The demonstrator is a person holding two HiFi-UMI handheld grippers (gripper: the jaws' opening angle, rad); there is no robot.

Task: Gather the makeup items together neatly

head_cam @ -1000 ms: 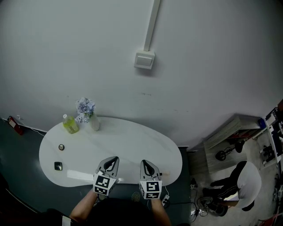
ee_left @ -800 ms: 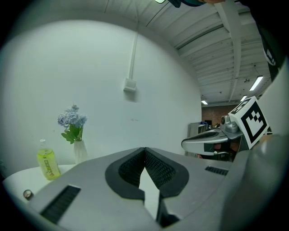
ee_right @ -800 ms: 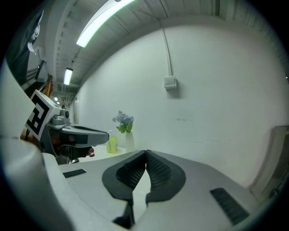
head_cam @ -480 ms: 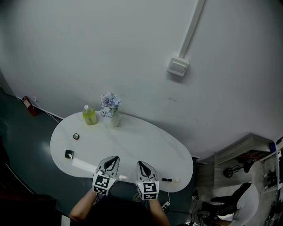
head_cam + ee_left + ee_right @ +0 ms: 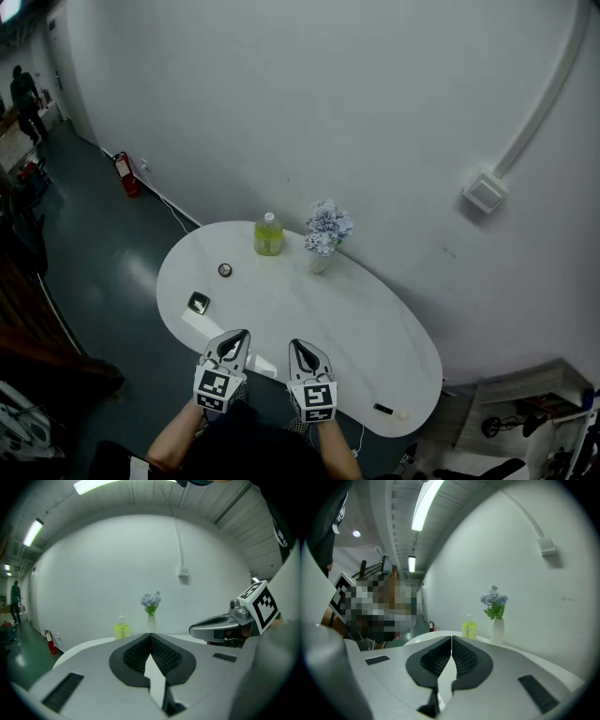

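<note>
Held side by side at the bottom centre of the head view: left tool (image 5: 239, 335) and right tool (image 5: 297, 344), tips overlapping the near rim of the white oval surface (image 5: 309, 305), arms cut off by the bottom edge. Shown in the left gripper view with the left tool's jaws pressed together, ribbed pads meeting along 1 seam, nothing between them; likewise in the right gripper view, the right tool's pads closed on each other and empty. Scattered well apart on the surface: 1 small round item (image 5: 225, 270) at centre left, 1 dark square case (image 5: 198, 303) below it near the left rim, and at the lower right rim 1 thin dark stick (image 5: 383, 410) with a tiny pale piece (image 5: 401, 414) just beside it. Too small, all 4, to name with certainty, and not to be made out in either gripper view. Above the jaws there, only a green bottle (image 5: 268, 234) and a vase of pale blue flowers (image 5: 323, 239), near each other at the far rim by the wall. Beside the left tool, a pale streak on the surface: strip or glare, cannot tell. At upper left, a red fire extinguisher (image 5: 125, 175) on the floor and a person (image 5: 22, 89), small and dim. At right, a wall box (image 5: 485, 191), its conduit running out of the frame at upper right.
</note>
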